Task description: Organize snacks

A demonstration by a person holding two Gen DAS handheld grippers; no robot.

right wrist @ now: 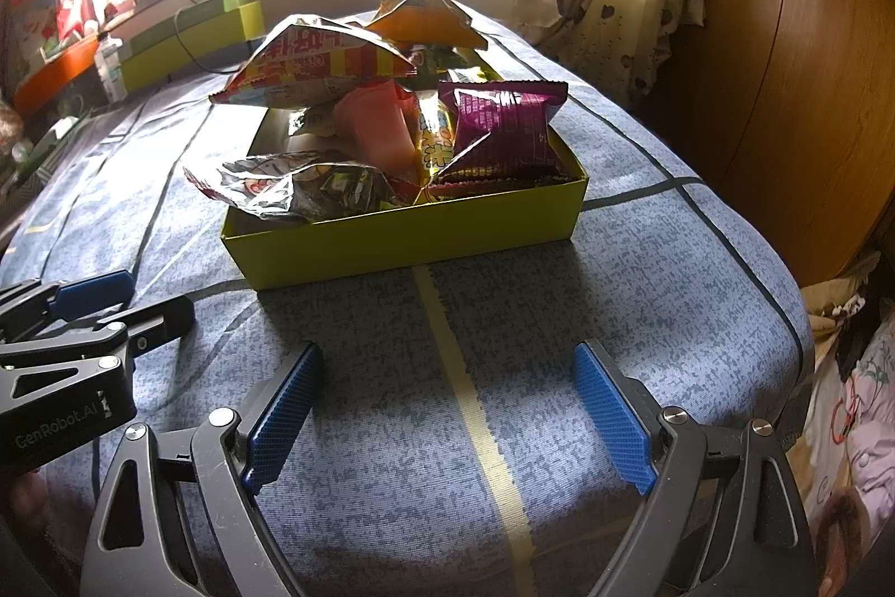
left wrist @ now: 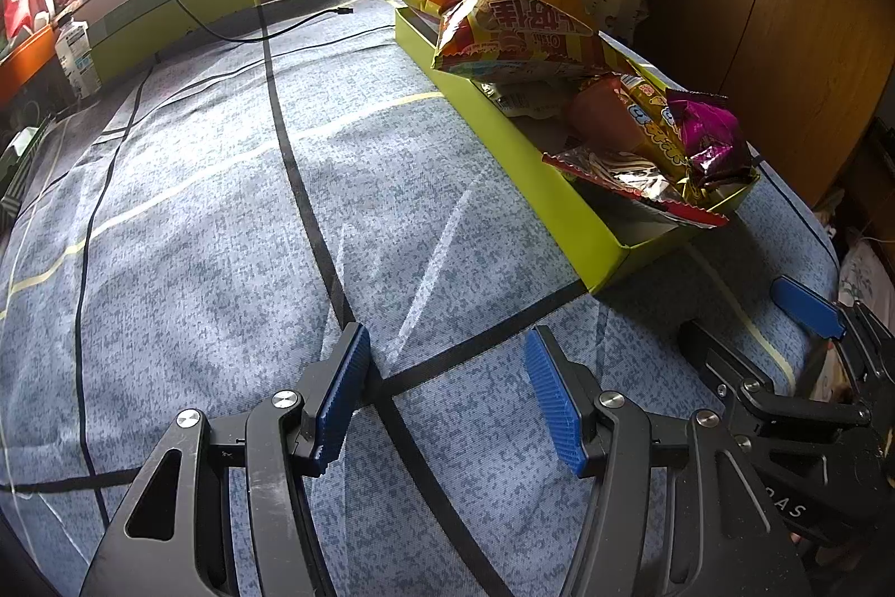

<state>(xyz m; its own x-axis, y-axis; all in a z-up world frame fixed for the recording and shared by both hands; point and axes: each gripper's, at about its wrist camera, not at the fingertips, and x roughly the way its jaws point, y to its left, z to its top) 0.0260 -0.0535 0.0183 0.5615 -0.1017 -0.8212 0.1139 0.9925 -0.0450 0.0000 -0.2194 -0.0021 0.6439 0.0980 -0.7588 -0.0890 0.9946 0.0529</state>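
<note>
So both your tools sit low over the blue patterned cloth (right wrist: 643,317), and neither carries anything. Your left gripper (left wrist: 447,395) has its blue pads spread wide with only fabric and a dark stripe between them; your right gripper (right wrist: 447,412) is spread just as wide, straddling the yellow tape line (right wrist: 475,407) that leads straight to the box.

The snacks are already gathered in the yellow-green box (right wrist: 403,241), which rests on the cloth ahead of your right tool and off to the right of your left one. A big orange chip bag (right wrist: 319,65) lies heaped on top at the far end, a purple packet (right wrist: 503,127) leans upright against the near right corner, and a crinkled silver packet (right wrist: 302,188) droops over the near left wall (it looks likeliest to slide out). A pink tub (right wrist: 375,127) stands wedged between them, probably propped there by its neighbours.

With nothing loose visible on the cloth, I judge the sorting close to finished; tucking that silver packet fully inside seems the sensible remaining touch.
</note>
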